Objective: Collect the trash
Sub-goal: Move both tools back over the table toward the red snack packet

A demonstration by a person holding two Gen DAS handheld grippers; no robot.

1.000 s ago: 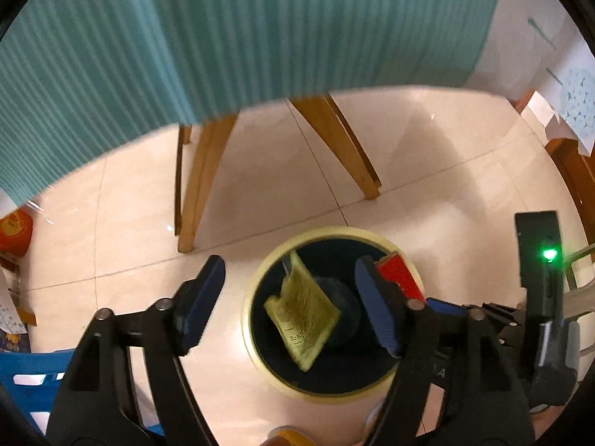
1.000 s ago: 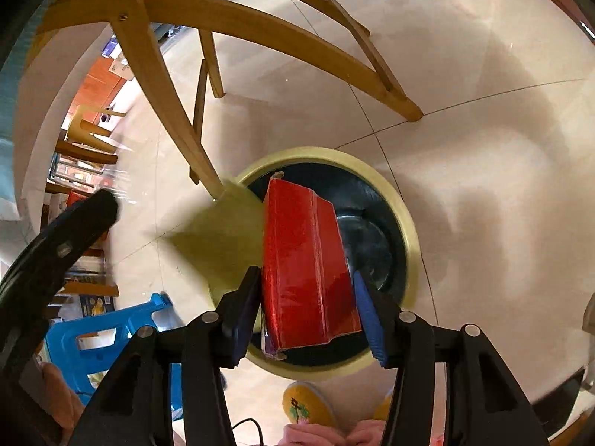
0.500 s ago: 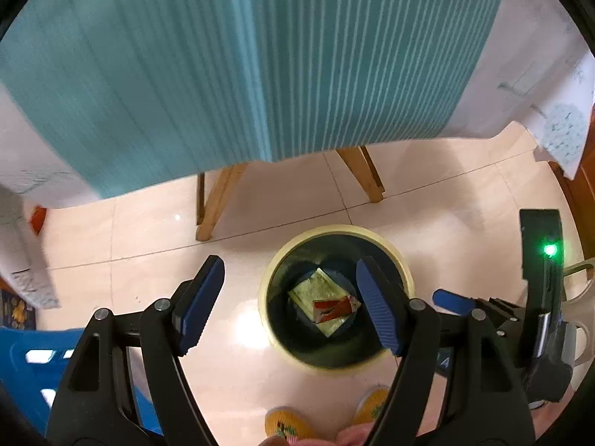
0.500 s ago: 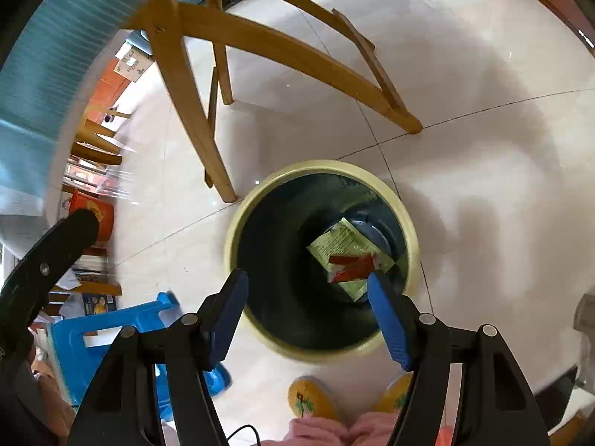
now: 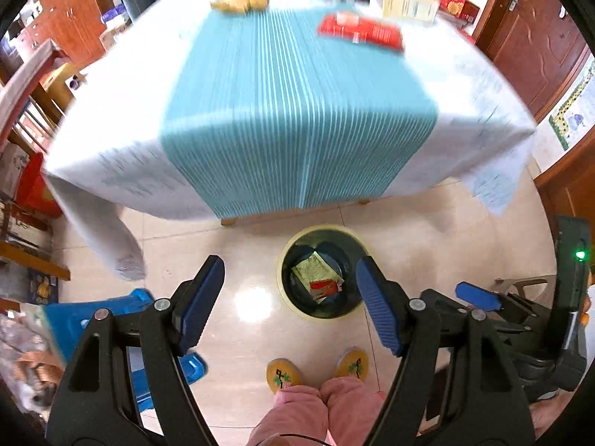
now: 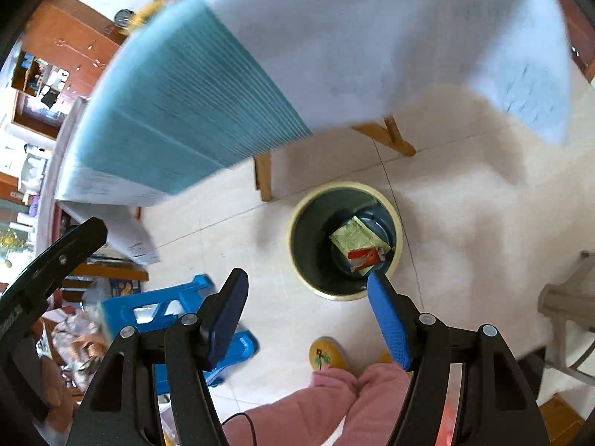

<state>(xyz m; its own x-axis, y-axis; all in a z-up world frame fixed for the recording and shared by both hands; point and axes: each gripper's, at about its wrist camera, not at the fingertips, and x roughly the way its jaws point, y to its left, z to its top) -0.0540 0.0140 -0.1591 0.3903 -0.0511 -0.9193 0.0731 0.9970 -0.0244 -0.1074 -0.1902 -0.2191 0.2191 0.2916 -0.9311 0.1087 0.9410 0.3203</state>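
A yellow-rimmed bin (image 5: 322, 228) (image 6: 398, 238) stands on the tiled floor in front of the table. Inside it lie a yellow-green packet (image 5: 311, 268) (image 6: 351, 236) and, on top of that, a red packet (image 5: 324, 285) (image 6: 366, 256). My left gripper (image 5: 290, 280) hangs high above the bin, open and empty. My right gripper (image 6: 305, 280) is open and empty too, just left of the bin in its own view. On the table's teal runner (image 5: 297, 111) lie another red packet (image 5: 359, 31) and a blurred yellow item (image 5: 240, 0).
A blue plastic stool (image 5: 111, 312) (image 6: 156, 308) stands to the left of the bin. The person's pink trouser legs (image 5: 316, 409) and yellow slippers (image 5: 282, 373) are just below the bin. The white tablecloth (image 5: 111, 171) hangs over the table's wooden legs (image 6: 262, 178). Wooden cupboards line the walls.
The right gripper opened and its red packet dropped into the bin onto the yellow-green one. Both grippers rose well above the bin, and the table top came into view.
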